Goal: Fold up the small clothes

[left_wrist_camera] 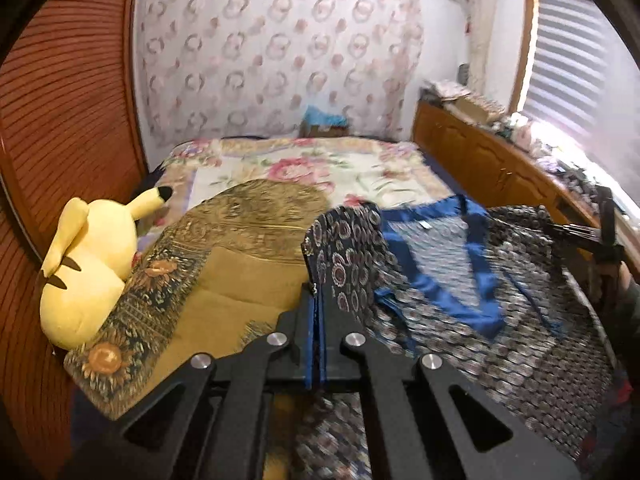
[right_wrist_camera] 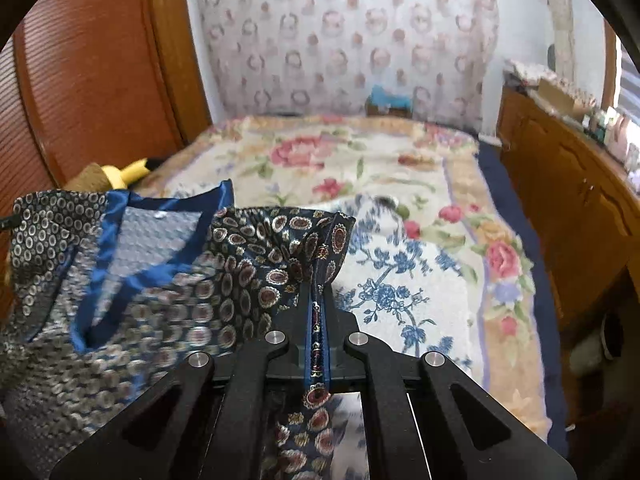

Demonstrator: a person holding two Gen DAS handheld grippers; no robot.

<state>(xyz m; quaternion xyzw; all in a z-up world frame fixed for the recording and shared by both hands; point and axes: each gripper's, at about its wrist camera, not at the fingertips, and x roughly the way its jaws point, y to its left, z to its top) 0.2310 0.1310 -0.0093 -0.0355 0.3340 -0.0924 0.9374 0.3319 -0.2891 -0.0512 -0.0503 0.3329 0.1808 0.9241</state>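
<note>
Gripping the patterned blue garment at two points, both tongs were clenched on cloth: the left gripper had pinched one shoulder edge, and the right gripper had pinched the opposite shoulder, a strip of the medallion print trapped between its pads and trailing out behind them. The garment hung between the two, its blue-trimmed neckline facing up and its body draped down toward the bed, so it appeared lifted rather than lying flat. Judging from this, the fold had barely begun. The main risk seemed to be the slick, satiny fabric sliding out of one pinch, since each hold looked narrow and close to the edge; if one side slipped, the piece would swing and bunch. Uneven lifting could also skew the shoulders, giving a crooked fold line, and the loose lower part might drag over the covers and wrinkle. Nearby, a mustard sunflower-print cloth lay on the left of the bed, just beside the garment, and could get caught up in the hem. A yellow plush toy sat against the wooden slatted panel, crowding that side. The floral blanket offered open room ahead and to the right, while a wooden cabinet bounded the far right edge.
</note>
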